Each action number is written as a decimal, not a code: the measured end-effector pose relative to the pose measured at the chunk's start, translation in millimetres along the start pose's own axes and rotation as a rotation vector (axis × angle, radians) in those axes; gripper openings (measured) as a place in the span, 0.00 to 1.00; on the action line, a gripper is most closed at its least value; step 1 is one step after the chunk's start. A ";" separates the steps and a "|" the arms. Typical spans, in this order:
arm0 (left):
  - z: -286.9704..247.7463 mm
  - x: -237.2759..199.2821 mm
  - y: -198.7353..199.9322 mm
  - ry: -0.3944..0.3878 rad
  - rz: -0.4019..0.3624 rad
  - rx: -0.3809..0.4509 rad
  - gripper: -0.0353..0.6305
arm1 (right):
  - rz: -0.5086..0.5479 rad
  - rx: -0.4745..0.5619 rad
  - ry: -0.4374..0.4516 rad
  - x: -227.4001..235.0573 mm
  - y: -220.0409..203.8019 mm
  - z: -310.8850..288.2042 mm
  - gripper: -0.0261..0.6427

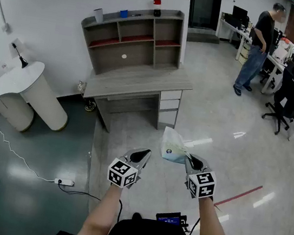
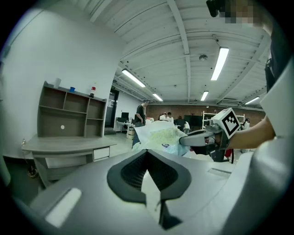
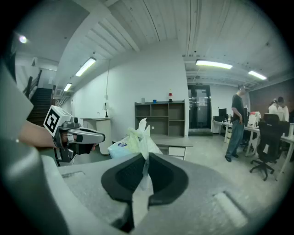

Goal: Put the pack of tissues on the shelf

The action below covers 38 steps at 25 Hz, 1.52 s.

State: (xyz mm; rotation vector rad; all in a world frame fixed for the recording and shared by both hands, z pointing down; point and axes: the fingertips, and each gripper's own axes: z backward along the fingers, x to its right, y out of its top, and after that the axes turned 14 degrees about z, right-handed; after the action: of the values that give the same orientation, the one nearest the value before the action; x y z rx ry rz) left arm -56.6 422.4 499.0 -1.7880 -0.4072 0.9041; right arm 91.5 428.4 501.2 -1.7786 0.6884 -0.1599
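Observation:
The pack of tissues (image 1: pixel 173 144), white and pale blue in thin plastic wrap, hangs above the floor in front of the desk. My right gripper (image 1: pixel 189 158) is shut on a pinch of its wrap, and the pack (image 3: pixel 131 142) rises beyond the closed gripper (image 3: pixel 146 158). My left gripper (image 1: pixel 144 153) is beside it to the left, shut with nothing in it (image 2: pixel 148 153). From there the pack (image 2: pixel 161 137) shows ahead, held by the right gripper (image 2: pixel 197 137). The grey shelf unit (image 1: pixel 134 38) stands on a grey desk (image 1: pixel 138 83) against the far wall.
A bottle (image 1: pixel 157 3) and a cup (image 1: pixel 99 14) stand on the shelf's top. A white round stand (image 1: pixel 22 90) is at the left, with a power strip (image 1: pixel 65 182) and cable on the floor. A person (image 1: pixel 259 46) and office chair (image 1: pixel 283 102) are at the right.

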 end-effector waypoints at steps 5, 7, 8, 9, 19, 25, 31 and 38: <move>0.7 -5.2 3.1 0.000 -0.003 -0.002 0.05 | 0.001 0.004 0.002 -0.7 2.9 -5.0 0.07; 0.1 -6.5 3.6 -0.002 -0.003 0.001 0.05 | 0.002 0.006 0.001 0.0 2.8 -6.7 0.07; -0.1 -7.5 3.9 -0.002 -0.002 0.003 0.06 | 0.003 0.007 0.002 0.2 2.9 -7.8 0.07; -0.2 -8.8 4.5 -0.001 0.000 0.004 0.05 | 0.004 0.007 0.004 0.2 3.5 -9.1 0.07; 0.8 -16.4 6.2 0.004 -0.003 0.003 0.06 | -0.013 0.022 0.023 -2.6 11.2 -19.9 0.07; 0.1 -17.4 -0.6 0.019 -0.001 -0.007 0.06 | -0.013 0.023 0.027 -2.6 7.4 -20.0 0.07; -5.5 -12.5 -8.4 0.038 0.009 -0.015 0.06 | -0.020 0.020 0.035 2.3 -1.2 -13.0 0.07; -25.5 7.7 -16.9 0.034 0.009 -0.011 0.06 | -0.023 0.016 0.052 25.6 -17.1 -1.4 0.07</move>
State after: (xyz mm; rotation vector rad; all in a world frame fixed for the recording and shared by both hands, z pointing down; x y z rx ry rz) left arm -30.3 417.5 515.7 -1.8141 -0.3838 0.8779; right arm 118.1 416.5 511.3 -1.7726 0.7019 -0.2268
